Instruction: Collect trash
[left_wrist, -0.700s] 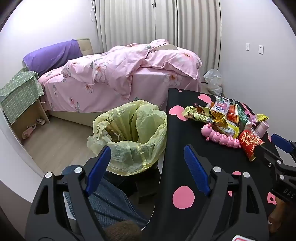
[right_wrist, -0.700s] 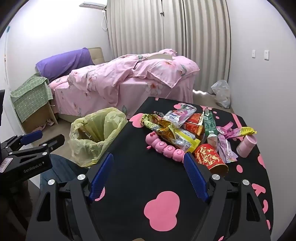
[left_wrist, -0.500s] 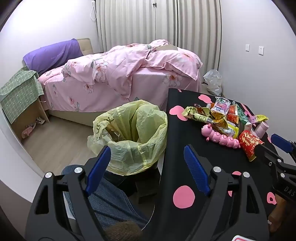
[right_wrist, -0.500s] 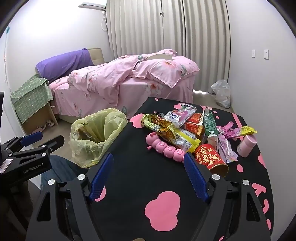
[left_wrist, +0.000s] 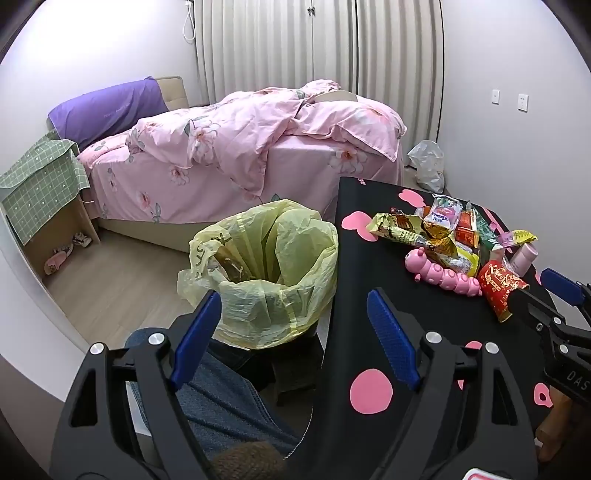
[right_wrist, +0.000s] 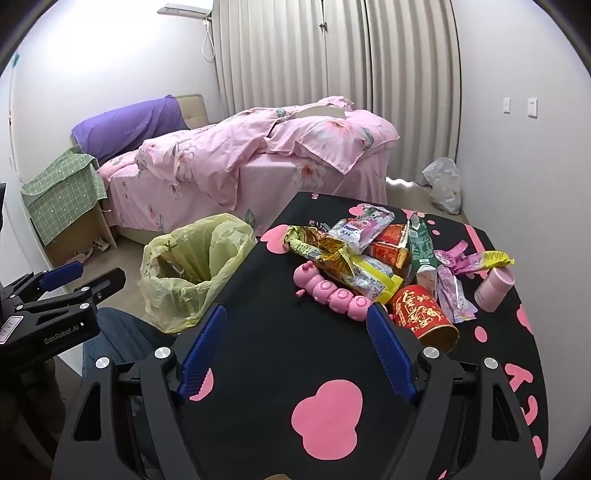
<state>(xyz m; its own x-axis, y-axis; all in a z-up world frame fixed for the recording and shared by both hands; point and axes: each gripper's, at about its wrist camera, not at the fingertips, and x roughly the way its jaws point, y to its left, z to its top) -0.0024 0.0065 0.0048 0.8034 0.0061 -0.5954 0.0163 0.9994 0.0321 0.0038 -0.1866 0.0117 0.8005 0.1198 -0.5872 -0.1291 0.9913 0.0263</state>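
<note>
A heap of snack wrappers (right_wrist: 354, 254) lies on the black table (right_wrist: 280, 354) with pink spots, together with a red paper cup (right_wrist: 424, 317) on its side, a pink caterpillar toy (right_wrist: 328, 293) and a small pink bottle (right_wrist: 493, 286). A bin lined with a yellow bag (left_wrist: 269, 273) stands on the floor left of the table. My left gripper (left_wrist: 295, 332) hangs open between bin and table edge, holding nothing. My right gripper (right_wrist: 295, 347) is open over the table, short of the toy and cup, nothing between its fingers.
A bed with pink bedding (left_wrist: 258, 147) fills the far side of the room. A low shelf under a green cloth (left_wrist: 40, 184) stands at the left. A white plastic bag (right_wrist: 443, 184) lies on the floor by the curtain. A person's knee in jeans (left_wrist: 221, 398) is below my left gripper.
My right gripper has crept a little forward toward the trash heap. The left gripper has hardly moved.
</note>
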